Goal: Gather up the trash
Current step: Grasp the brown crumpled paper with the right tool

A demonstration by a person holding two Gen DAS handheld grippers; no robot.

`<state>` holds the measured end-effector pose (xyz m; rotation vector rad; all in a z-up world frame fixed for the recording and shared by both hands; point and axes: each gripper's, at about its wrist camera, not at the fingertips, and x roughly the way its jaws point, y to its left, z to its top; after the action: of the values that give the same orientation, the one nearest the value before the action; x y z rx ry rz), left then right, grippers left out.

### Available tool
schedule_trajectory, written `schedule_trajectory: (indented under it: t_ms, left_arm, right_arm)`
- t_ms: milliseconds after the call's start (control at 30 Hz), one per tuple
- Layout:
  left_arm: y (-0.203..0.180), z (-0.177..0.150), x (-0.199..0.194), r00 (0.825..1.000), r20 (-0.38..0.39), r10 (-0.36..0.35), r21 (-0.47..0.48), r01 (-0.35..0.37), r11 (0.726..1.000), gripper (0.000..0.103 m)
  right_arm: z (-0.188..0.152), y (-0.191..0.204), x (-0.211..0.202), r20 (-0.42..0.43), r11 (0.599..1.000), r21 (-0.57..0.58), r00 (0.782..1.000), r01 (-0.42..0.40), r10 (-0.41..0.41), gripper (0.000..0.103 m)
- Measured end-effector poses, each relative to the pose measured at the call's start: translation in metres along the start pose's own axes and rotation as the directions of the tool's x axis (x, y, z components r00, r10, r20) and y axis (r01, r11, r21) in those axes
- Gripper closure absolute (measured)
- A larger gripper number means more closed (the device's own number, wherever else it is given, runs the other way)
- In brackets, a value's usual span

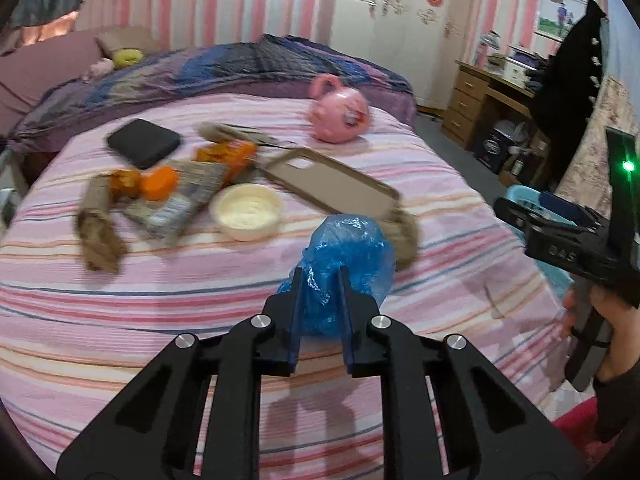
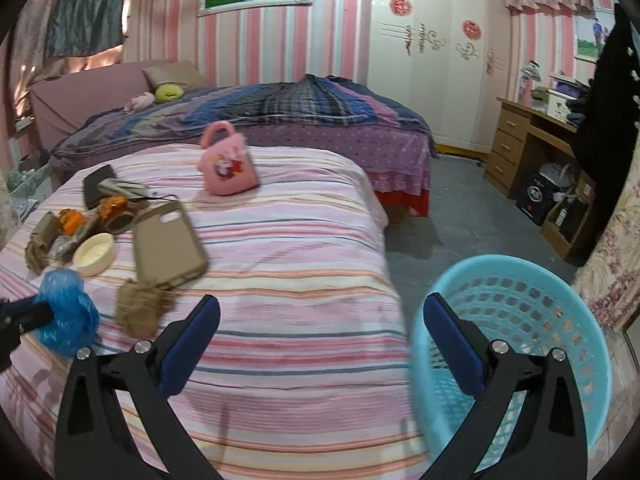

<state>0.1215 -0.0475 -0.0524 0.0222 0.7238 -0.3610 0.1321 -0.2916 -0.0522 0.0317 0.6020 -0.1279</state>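
My left gripper (image 1: 320,280) is shut on a crumpled blue plastic bag (image 1: 344,248), just above the pink striped bed (image 1: 160,300). In the right wrist view the same bag (image 2: 66,316) shows at the far left, pinched by black fingers. My right gripper (image 2: 320,300) stands open with nothing between its blue pads, over the bed's right edge. A light blue mesh basket (image 2: 520,272) sits on the floor beside the bed, under the right finger. A wad of brown paper (image 2: 140,312) lies just beyond the blue bag.
On the bed lie a tan phone case (image 1: 332,180), a cream bowl (image 1: 246,212), orange wrappers (image 1: 160,182), more brown paper (image 1: 96,236), a black wallet (image 1: 144,142) and a pink toy bag (image 1: 340,114). A hand (image 1: 600,320) holds the right gripper at the right.
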Motion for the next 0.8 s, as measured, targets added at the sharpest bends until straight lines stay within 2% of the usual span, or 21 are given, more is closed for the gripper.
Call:
schedule_trajectory:
  t_ms: [133, 267, 400, 567, 600, 633, 800]
  left_arm:
    - [0.027, 0.000, -0.011, 0.994, 0.025, 0.109, -0.039, -0.108, 0.993, 0.091]
    - [0.055, 0.002, -0.017, 0.974, 0.028, 0.227, -0.103, -0.223, 0.969, 0.091]
    - [0.075, 0.005, -0.021, 0.961, 0.032, 0.276, -0.160, -0.268, 0.950, 0.091]
    - [0.084, 0.007, -0.022, 0.955, 0.030, 0.295, -0.183, -0.285, 0.941, 0.091]
    - [0.084, 0.007, -0.021, 0.955, 0.028, 0.296, -0.179, -0.286, 0.941, 0.090]
    - [0.083, 0.007, -0.018, 0.955, 0.026, 0.294, -0.175, -0.286, 0.942, 0.091]
    - [0.076, 0.003, -0.013, 0.960, 0.002, 0.281, -0.154, -0.278, 0.948, 0.090]
  right_arm:
    - [-0.001, 0.022, 0.001, -0.007, 0.998, -0.033, 0.999, -0.049, 0.049, 0.004]
    - [-0.002, 0.050, 0.006, -0.023, 0.992, -0.078, 0.995, -0.096, 0.095, 0.004]
    - [-0.005, 0.075, 0.016, -0.052, 0.984, -0.118, 0.991, -0.131, 0.125, 0.004]
    - [-0.009, 0.093, 0.028, -0.106, 0.974, -0.152, 0.982, -0.170, 0.155, 0.005]
    - [-0.009, 0.095, 0.030, -0.116, 0.971, -0.159, 0.980, -0.177, 0.160, 0.010]
    - [-0.010, 0.097, 0.031, -0.127, 0.968, -0.164, 0.977, -0.189, 0.169, 0.020]
    - [-0.012, 0.104, 0.039, -0.183, 0.947, -0.168, 0.952, -0.275, 0.244, 0.048]
